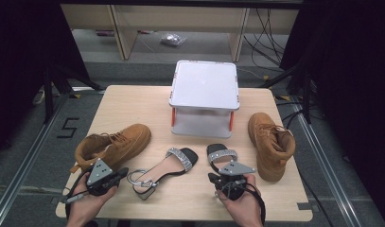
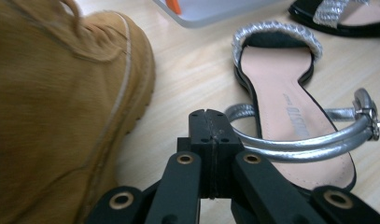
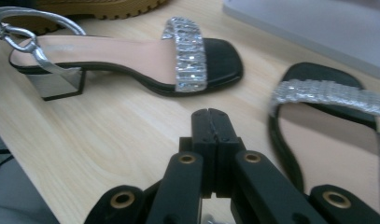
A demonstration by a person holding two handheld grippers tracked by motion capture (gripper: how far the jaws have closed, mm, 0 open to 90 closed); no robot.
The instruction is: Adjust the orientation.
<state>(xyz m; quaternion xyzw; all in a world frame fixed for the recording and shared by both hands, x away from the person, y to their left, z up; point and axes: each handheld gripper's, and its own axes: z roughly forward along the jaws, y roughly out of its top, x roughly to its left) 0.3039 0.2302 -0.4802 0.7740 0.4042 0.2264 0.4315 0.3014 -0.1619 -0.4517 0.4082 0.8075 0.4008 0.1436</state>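
Two black sandals with glittery silver bands lie on the wooden table (image 1: 190, 198). One sandal (image 1: 164, 168) lies left of centre; its silver ankle strap (image 2: 318, 140) runs just behind the tips of my left gripper (image 1: 123, 173) (image 2: 208, 116), whose jaws are pressed together. The other sandal (image 1: 222, 155) (image 3: 327, 126) lies beside my right gripper (image 1: 213, 178) (image 3: 211, 114), also shut with nothing between its jaws. A tan boot (image 1: 114, 144) (image 2: 52, 107) lies close to the left gripper. A second tan boot (image 1: 270, 144) stands at the right.
A white two-level stand (image 1: 204, 87) with orange posts sits at the table's far middle. A hand holds each gripper at the near edge. Bare wood lies between the sandals and the front edge. Shelving and cables are on the floor beyond.
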